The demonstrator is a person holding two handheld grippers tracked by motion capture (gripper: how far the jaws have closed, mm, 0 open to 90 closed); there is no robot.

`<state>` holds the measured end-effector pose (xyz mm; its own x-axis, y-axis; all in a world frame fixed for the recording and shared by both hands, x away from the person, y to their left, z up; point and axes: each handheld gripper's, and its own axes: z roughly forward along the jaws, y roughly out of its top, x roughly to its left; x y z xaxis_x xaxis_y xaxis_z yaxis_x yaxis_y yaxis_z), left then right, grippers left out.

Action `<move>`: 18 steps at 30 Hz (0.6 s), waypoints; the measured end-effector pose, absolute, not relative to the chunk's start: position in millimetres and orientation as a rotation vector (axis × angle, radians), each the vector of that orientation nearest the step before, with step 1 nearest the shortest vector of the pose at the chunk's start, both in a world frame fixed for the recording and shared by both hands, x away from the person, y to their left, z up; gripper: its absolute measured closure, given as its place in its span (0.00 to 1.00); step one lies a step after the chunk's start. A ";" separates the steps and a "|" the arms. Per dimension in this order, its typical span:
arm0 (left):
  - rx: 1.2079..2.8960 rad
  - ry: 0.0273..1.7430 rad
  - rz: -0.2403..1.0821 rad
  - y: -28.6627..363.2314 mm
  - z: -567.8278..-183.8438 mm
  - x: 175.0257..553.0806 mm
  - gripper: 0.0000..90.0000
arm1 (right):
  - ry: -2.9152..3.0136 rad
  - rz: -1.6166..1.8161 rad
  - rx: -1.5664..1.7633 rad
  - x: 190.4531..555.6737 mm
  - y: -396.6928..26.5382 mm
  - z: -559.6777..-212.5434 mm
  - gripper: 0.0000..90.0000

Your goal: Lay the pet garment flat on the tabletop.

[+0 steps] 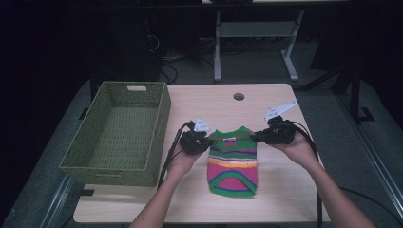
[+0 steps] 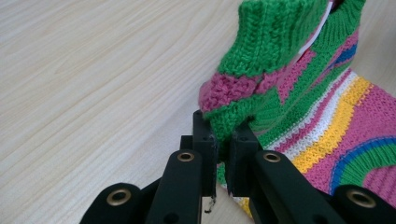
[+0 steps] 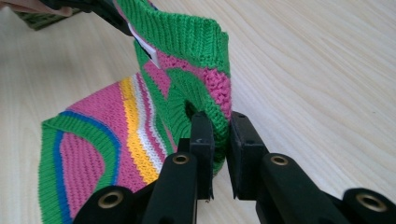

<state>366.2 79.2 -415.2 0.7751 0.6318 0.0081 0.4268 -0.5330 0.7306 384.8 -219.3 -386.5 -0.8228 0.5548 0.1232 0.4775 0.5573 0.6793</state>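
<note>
A small knitted sweater (image 1: 233, 164), striped in pink, green, yellow, white and blue, lies on the wooden table (image 1: 280, 199) with its collar end lifted. My left gripper (image 1: 203, 140) is shut on the sweater's left shoulder (image 2: 233, 116), pinching green and pink knit between its jaws (image 2: 223, 154). My right gripper (image 1: 259, 136) is shut on the right shoulder (image 3: 205, 100), its jaws closed on the knit (image 3: 220, 140). The lower body of the sweater (image 3: 88, 154) rests flat on the table. A white label (image 2: 314, 35) shows inside the green collar.
A green woven basket (image 1: 119, 133) with nothing in it stands on the table's left side, close to my left hand. A round cable hole (image 1: 239, 96) sits near the far edge. Desk legs and cables stand on the floor beyond.
</note>
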 end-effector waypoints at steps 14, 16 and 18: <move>2.184 0.884 0.338 84.1 -426.7 382.4 0.93 | 2.639 1.083 0.980 408.9 -211.5 -391.4 0.90; 2.186 0.884 0.346 83.6 -427.0 382.2 0.93 | 2.637 1.091 0.974 410.6 -211.9 -392.9 0.90; 2.202 0.874 0.368 81.3 -427.6 381.4 0.93 | 2.632 1.099 0.994 412.6 -211.5 -396.5 0.90</move>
<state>381.4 81.3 -427.6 0.7286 0.6850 -0.0019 0.4768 -0.5052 0.7193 412.6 -211.5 -396.5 -0.7769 0.6154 0.1334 0.5274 0.5202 0.6718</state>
